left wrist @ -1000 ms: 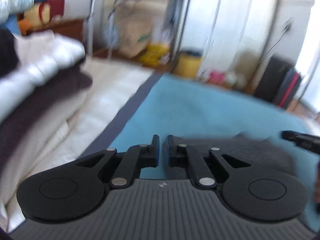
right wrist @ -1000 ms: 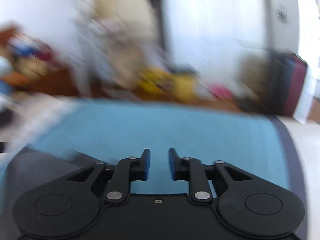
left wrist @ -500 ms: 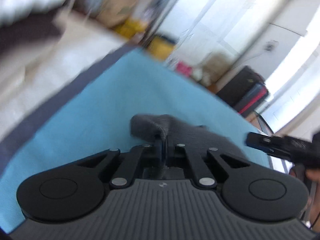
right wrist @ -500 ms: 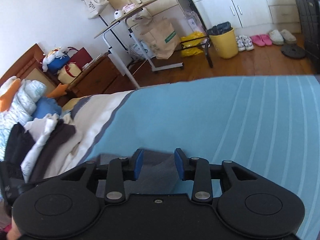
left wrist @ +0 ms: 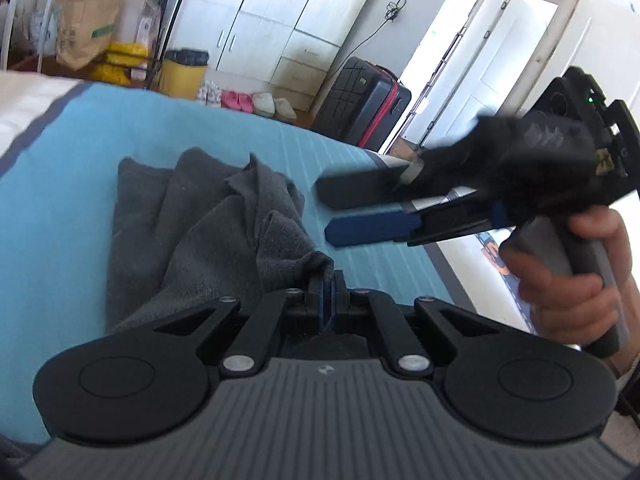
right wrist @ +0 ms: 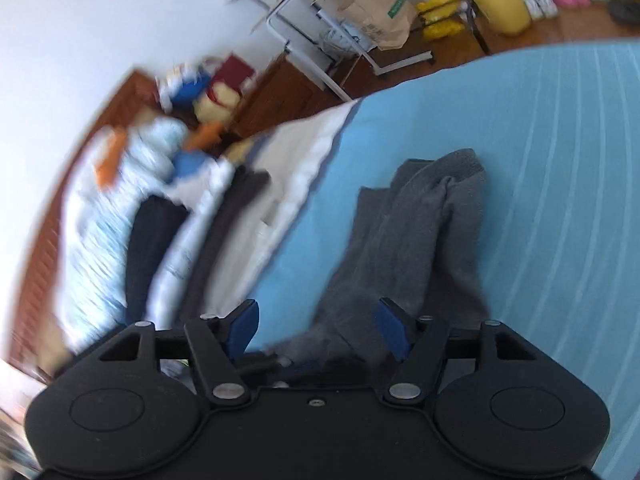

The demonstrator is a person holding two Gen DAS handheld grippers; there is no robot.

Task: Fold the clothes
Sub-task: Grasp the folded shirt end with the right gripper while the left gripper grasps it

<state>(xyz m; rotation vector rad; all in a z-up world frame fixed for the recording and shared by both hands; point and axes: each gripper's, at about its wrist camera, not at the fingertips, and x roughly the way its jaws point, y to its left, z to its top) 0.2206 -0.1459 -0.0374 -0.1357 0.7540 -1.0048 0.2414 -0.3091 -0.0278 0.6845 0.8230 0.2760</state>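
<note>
Left gripper (left wrist: 327,292) clamped tight on a corner of the dark grey garment (left wrist: 208,236), black fingers pressed together with a pinch of fleecy cloth bunched between the blue pads. Rest of that garment trailed away from the pinch in soft, rumpled folds across the light blue bedsheet (left wrist: 72,168), faintly ribbed with paler stripes. Thick, nappy knit, matte, creased into several ridges.

Right gripper (right wrist: 318,326) spread wide, jaws having just been opening; grey fabric (right wrist: 416,240) lay below and between the blue-padded fingers (right wrist: 242,326) but not pressed by them. Seen from the left wrist view, same tool (left wrist: 344,212) hovered just beside the garment, long flat fingers apart, one black and one blue-faced, gripped at its grey handle by a bare hand (left wrist: 568,276).

Beside the sheet, a cream quilted cover (right wrist: 296,184) with a stack of folded clothes (right wrist: 192,240), white and dark layers, blurred. Beyond the bed: glossy wooden floor, brown paper bag (right wrist: 380,12), round yellow bin (right wrist: 502,4), ridged black suitcase (left wrist: 360,108) upright, white panelled wardrobe (left wrist: 272,24).
</note>
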